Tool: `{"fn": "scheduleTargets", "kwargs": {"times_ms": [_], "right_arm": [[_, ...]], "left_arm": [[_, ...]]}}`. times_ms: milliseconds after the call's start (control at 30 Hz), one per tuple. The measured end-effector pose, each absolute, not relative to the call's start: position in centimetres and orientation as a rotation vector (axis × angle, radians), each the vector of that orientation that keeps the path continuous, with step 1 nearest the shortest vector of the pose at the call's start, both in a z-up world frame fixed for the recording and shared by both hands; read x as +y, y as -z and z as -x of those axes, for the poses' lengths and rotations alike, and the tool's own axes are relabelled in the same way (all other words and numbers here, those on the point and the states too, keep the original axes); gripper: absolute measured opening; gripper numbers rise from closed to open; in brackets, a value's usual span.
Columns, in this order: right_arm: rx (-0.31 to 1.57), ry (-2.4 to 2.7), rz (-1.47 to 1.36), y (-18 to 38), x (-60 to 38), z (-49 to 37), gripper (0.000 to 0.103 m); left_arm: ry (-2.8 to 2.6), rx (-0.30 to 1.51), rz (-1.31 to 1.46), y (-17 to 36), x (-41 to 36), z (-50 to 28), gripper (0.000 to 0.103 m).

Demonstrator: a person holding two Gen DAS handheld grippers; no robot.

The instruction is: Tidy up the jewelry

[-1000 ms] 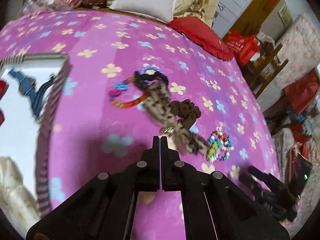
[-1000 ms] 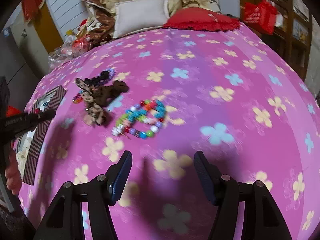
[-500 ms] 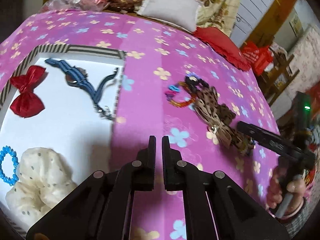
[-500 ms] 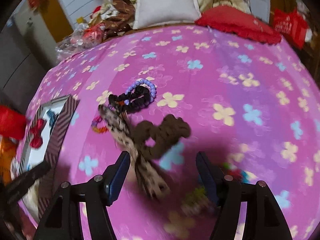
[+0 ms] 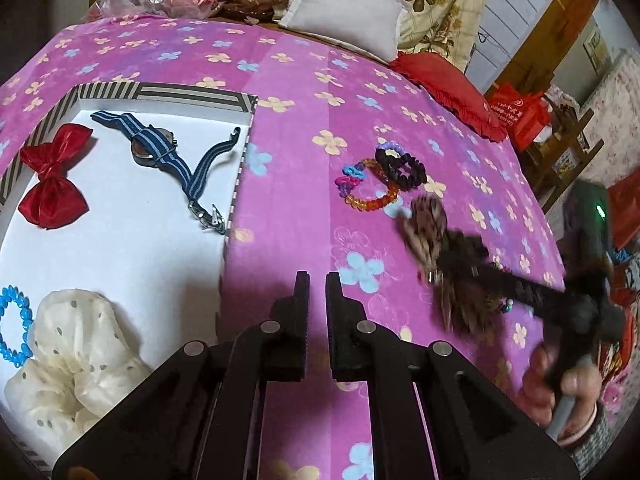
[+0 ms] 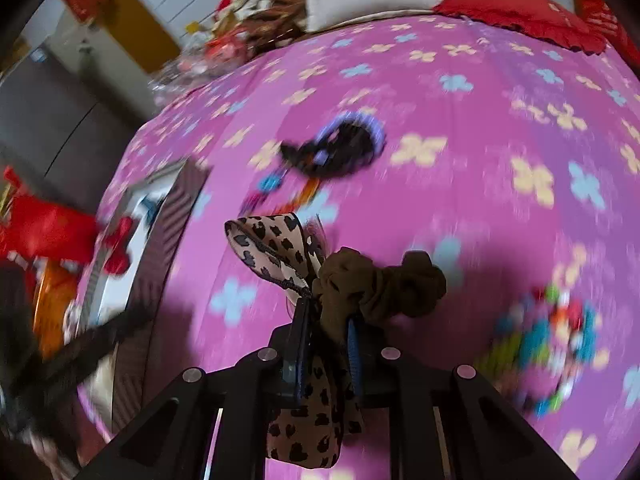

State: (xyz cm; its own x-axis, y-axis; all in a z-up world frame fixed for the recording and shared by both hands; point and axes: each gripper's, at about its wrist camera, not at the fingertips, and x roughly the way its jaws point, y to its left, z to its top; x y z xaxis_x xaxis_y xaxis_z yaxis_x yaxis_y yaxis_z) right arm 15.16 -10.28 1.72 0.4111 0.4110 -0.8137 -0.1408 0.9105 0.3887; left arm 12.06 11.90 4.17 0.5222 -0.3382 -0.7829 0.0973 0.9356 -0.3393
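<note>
The right gripper [image 6: 326, 340] has its jaws closing on the leopard-print fabric bow [image 6: 280, 256] and the dark brown ruffled scrunchie [image 6: 380, 284] bunched against it; both sit pinched between the blue pads, the bow's tail hanging below them. The left gripper [image 5: 317, 300] has its jaws clenched to a thin slit with nothing between them, hovering over the pink flower-print bedspread [image 5: 304, 128] beside the striped-rimmed white tray [image 5: 236, 184].

Motion blur smears most of the right wrist view: the black scrunchie with purple beads [image 6: 340, 144] and the multicoloured bead bracelet [image 6: 548, 340] are only smudges. In the left wrist view the pinched bow is blurred, and the hand [image 5: 568, 392] on the right handle is cut by the frame edge.

Both grippers pitch steeply down toward the bed.

A second ago the right jaws stood wide and empty above the bedspread, with the bow and brown scrunchie lying flat farther off; now they are in its grip. The left view has swung to take in the tray, with its red satin bow [image 5: 54, 176], blue striped watch [image 5: 160, 148] and cream dotted scrunchie [image 5: 76, 356].
</note>
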Motion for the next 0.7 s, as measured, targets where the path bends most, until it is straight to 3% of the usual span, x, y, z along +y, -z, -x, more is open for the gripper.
{"fn": "scheduleTargets", "kwargs": {"times_ms": [133, 267, 700], "right_arm": [[1.063, -0.388, -0.284, -1.5, -10.9, -11.4, 0.016], [1.025, -0.413, -0.313, -1.1, -12.2, -9.8, 0.016], [0.982, -0.486, -0.409, 0.0, -13.9, -9.7, 0.017]], "left_arm": [[0.246, 1.019, 0.249, -4.0, 10.9, -13.1, 0.006], [0.232, 1.043, 0.192, -4.0, 8.8, -15.8, 0.027], [0.199, 1.075, 0.042, -1.8, 4.1, -24.5, 0.027]]}}
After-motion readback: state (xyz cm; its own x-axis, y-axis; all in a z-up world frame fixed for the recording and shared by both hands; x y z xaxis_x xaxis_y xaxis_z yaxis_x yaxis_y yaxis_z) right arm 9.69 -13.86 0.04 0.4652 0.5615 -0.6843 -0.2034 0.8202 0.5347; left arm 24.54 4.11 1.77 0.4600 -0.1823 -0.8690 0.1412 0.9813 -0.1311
